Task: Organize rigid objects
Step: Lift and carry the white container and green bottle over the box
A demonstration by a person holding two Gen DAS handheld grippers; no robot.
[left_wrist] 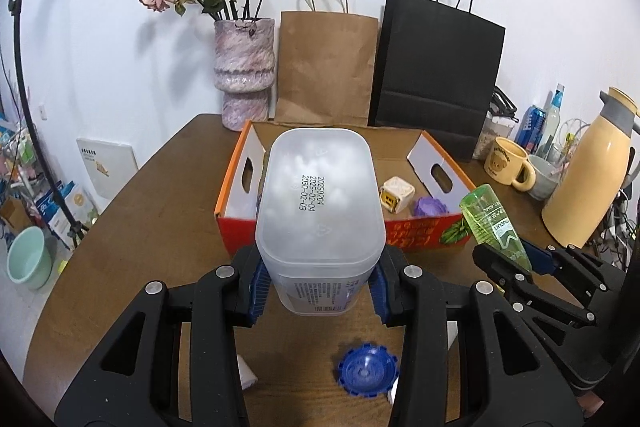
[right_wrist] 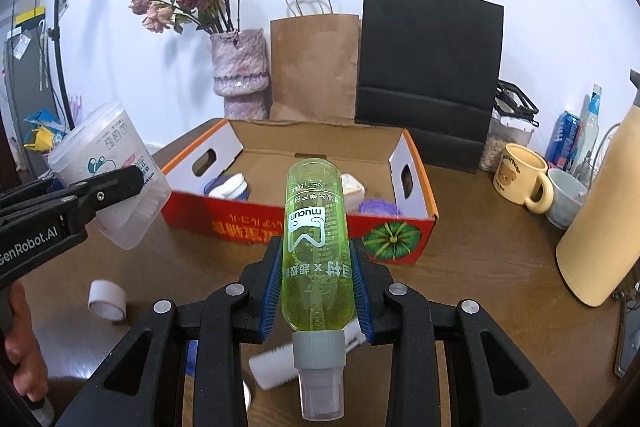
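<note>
My left gripper (left_wrist: pixel 318 287) is shut on a translucent white plastic tub (left_wrist: pixel 318 195), held above the table in front of the orange cardboard box (left_wrist: pixel 420 235); the tub also shows in the right wrist view (right_wrist: pixel 112 171). My right gripper (right_wrist: pixel 316 287) is shut on a green spray bottle (right_wrist: pixel 314 247), cap toward the camera, held just before the box (right_wrist: pixel 296 223). The bottle also shows in the left wrist view (left_wrist: pixel 494 223). In the box lie a white cube (left_wrist: pixel 397 194), a purple piece (left_wrist: pixel 430 206) and a white-and-blue jar (right_wrist: pixel 230 187).
On the brown table lie a blue gear-like cap (left_wrist: pixel 366 371), a white tape roll (right_wrist: pixel 107 301) and a white tube (right_wrist: pixel 280 363). A vase of dried roses (left_wrist: pixel 244 75), brown (left_wrist: pixel 326 67) and black (left_wrist: pixel 436 75) paper bags stand behind the box. Mugs (right_wrist: pixel 520 179) and a yellow jug (left_wrist: pixel 588 179) stand right.
</note>
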